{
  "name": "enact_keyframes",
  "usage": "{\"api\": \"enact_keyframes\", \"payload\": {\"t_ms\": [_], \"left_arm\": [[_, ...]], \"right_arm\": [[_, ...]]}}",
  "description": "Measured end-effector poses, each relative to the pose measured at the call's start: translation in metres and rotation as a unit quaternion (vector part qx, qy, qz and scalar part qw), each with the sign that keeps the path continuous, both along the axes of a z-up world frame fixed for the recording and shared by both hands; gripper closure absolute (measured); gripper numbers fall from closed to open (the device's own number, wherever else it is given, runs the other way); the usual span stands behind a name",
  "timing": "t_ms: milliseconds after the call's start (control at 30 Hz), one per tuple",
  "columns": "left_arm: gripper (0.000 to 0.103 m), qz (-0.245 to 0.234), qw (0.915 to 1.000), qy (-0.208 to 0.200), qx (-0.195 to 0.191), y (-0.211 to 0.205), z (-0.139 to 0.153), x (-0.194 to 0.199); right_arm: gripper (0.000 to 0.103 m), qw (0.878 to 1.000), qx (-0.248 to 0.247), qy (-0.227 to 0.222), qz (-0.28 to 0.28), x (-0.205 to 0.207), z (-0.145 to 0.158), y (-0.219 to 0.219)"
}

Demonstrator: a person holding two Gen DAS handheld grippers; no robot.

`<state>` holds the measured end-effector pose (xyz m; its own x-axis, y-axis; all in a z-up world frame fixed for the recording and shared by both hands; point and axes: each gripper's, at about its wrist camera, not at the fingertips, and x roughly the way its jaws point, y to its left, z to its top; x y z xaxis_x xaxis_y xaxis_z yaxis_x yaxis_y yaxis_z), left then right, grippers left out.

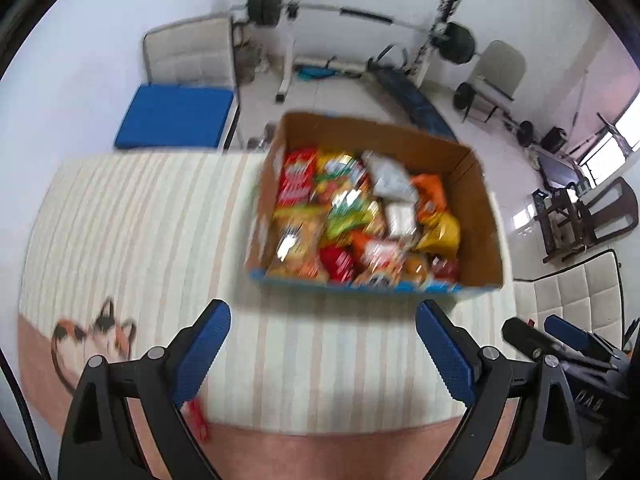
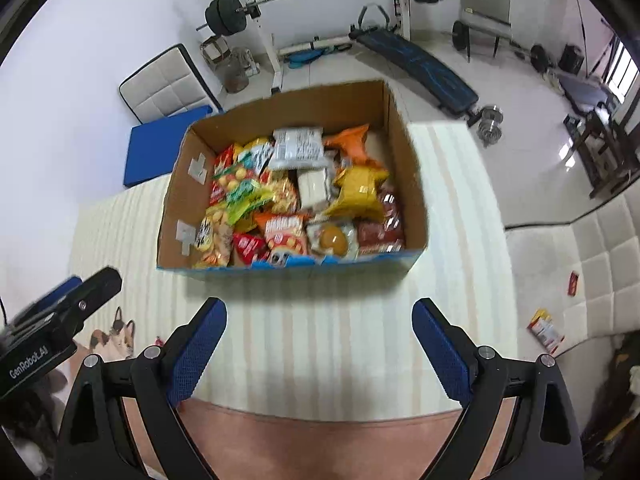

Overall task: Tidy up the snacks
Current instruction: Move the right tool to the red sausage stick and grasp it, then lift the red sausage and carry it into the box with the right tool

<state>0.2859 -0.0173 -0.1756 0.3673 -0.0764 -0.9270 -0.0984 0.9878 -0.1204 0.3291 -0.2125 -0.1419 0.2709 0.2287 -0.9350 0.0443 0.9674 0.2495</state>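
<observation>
Snack packets where?
— Filling a cardboard box on the striped surface.
— Tools?
— Left tool and right tool both spread apart, empty. Two packets lie aside on a cushion.

Beyond my striped tablecloth with its cat print: a barbell rack, sit-up bench, blue mat, dumbbell.
</observation>
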Motion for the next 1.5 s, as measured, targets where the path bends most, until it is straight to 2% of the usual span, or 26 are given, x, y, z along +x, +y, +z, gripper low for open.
{"api": "enact_keyframes", "payload": {"t_ms": [167,267,400,500,633,700,767,867,1000,1067,1133,1267,1400,1433,1500], "left_arm": [[0.008,0.046,0.9974,0.052,-0.020,0.044,-0.044,-0.035],[0.008,0.083,0.9907,0.107,-0.017,0.077,-0.088,-0.051],[0.008,0.125,0.9809,0.149,-0.005,0.115,-0.126,-0.062],[0.008,0.150,0.9755,0.159,0.025,0.137,-0.140,-0.076],[0.008,0.171,0.9665,0.169,0.089,0.163,-0.156,-0.098],[0.008,0.180,0.9617,0.173,0.114,0.176,-0.165,-0.111],[0.008,0.189,0.9596,0.177,0.109,0.190,-0.172,-0.123],[0.008,0.198,0.9584,0.184,0.092,0.210,-0.184,-0.136],[0.008,0.190,0.9610,0.187,0.073,0.225,-0.199,-0.147],[0.008,0.187,0.9623,0.186,0.067,0.229,-0.203,-0.151],[0.008,0.185,0.9626,0.187,0.065,0.232,-0.208,-0.154],[0.008,0.187,0.9614,0.191,0.064,0.234,-0.214,-0.159],[0.008,0.191,0.9602,0.194,0.060,0.236,-0.218,-0.165],[0.008,0.192,0.9601,0.195,0.059,0.237,-0.219,-0.166],[0.008,0.192,0.9612,0.192,0.050,0.241,-0.219,-0.167]], "right_arm": [[0.007,0.999,0.013,0.040,0.011,-0.018,-0.038,0.026],[0.007,0.997,0.026,0.077,0.014,-0.027,-0.072,0.044],[0.007,0.992,0.037,0.121,0.029,-0.035,-0.111,0.074],[0.007,0.986,0.045,0.145,0.063,-0.047,-0.133,0.116],[0.008,0.977,0.057,0.167,0.120,-0.060,-0.151,0.182],[0.014,0.972,0.060,0.171,0.148,-0.065,-0.159,0.220],[0.020,0.968,0.062,0.175,0.168,-0.069,-0.165,0.247],[0.038,0.962,0.061,0.184,0.191,-0.071,-0.177,0.287],[0.046,0.955,0.055,0.204,0.209,-0.067,-0.192,0.328],[0.048,0.953,0.041,0.203,0.221,-0.066,-0.196,0.341],[0.055,0.949,0.034,0.210,0.232,-0.066,-0.202,0.352],[0.058,0.940,0.016,0.234,0.247,-0.070,-0.218,0.368],[0.079,0.935,-0.038,0.214,0.280,-0.075,-0.218,0.388],[0.084,0.934,-0.035,0.213,0.283,-0.076,-0.218,0.389],[0.083,0.933,-0.040,0.206,0.293,-0.078,-0.217,0.392]]}}
